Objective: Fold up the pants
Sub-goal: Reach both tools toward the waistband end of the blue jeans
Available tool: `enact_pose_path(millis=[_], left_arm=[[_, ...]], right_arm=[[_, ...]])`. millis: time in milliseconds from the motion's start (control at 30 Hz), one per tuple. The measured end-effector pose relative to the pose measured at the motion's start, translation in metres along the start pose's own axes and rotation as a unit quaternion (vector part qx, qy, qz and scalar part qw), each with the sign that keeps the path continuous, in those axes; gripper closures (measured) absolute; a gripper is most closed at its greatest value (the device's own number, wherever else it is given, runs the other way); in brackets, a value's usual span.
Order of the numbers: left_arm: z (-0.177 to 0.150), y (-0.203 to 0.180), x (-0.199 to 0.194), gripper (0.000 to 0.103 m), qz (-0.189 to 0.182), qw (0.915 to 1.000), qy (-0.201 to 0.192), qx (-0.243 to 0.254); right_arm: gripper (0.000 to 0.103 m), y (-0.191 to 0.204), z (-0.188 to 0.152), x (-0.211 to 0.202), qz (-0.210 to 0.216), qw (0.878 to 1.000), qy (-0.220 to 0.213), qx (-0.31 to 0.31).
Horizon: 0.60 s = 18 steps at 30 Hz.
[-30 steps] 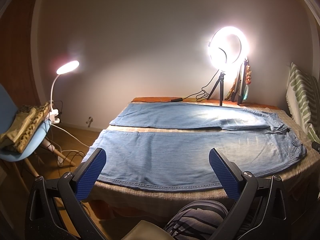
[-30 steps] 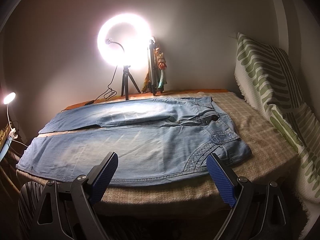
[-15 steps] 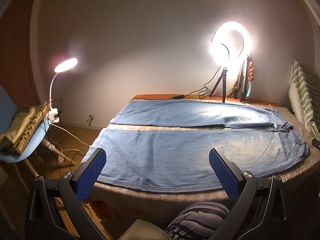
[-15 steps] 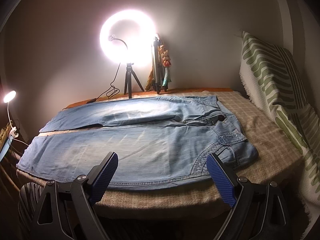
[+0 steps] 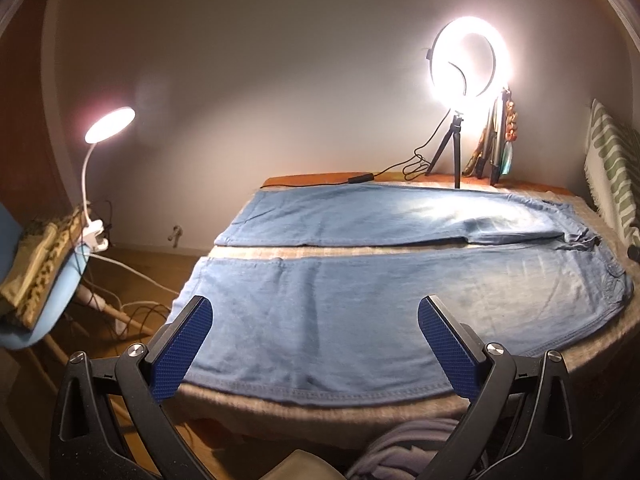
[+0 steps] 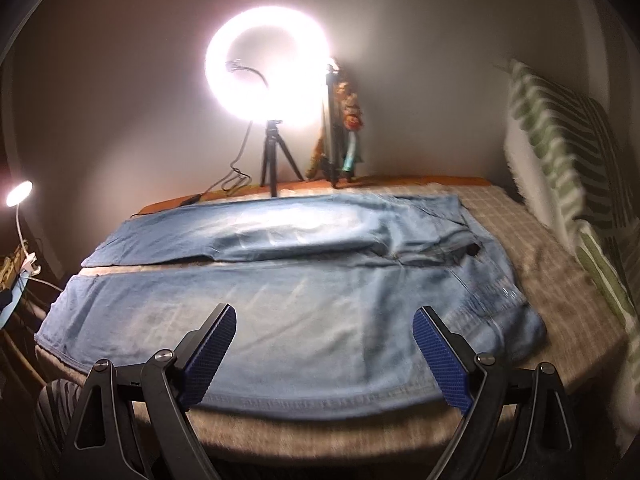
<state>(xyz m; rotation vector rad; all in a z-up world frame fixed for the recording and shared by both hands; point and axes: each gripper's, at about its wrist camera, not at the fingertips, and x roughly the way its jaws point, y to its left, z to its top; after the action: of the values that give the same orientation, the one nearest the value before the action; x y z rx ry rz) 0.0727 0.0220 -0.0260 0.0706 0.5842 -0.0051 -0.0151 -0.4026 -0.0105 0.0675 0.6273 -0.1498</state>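
Left gripper [image 5: 314,346] and right gripper [image 6: 324,354] tilted downward, fingers wide, above pants [image 5: 360,304]

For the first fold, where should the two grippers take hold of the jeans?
Probably the near leg's outer seam of the jeans, approached from the near bed edge: it lies flat along that edge, right before both open grippers, left gripper toward the hem and right gripper toward the waist, ready to lift over the far leg.

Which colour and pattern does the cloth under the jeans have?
The cloth is beige with a faint check; it shows best in the right wrist view.
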Motion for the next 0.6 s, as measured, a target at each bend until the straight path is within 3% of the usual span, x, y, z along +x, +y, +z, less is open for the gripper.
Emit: enact_pose_path(millis=[267,333,400,600], left_arm=[[0.034,0.023,0.051,0.001,0.007,0.9995,0.012,0.027],[0.043,0.026,0.067,0.001,0.006,0.9992,0.018,0.035],[0.052,0.028,0.085,0.001,0.006,0.9987,0.025,0.043],[0.079,0.036,0.139,0.001,0.008,0.9981,0.044,0.042]], right_arm=[[0.010,0.020,0.060,0.058,0.066,0.996,-0.004,-0.052],[0.001,0.024,0.078,0.078,0.081,0.994,-0.008,-0.069],[0.000,0.026,0.095,0.098,0.087,0.993,-0.009,-0.080],[0.000,0.023,0.145,0.181,0.113,0.990,0.032,-0.084]])
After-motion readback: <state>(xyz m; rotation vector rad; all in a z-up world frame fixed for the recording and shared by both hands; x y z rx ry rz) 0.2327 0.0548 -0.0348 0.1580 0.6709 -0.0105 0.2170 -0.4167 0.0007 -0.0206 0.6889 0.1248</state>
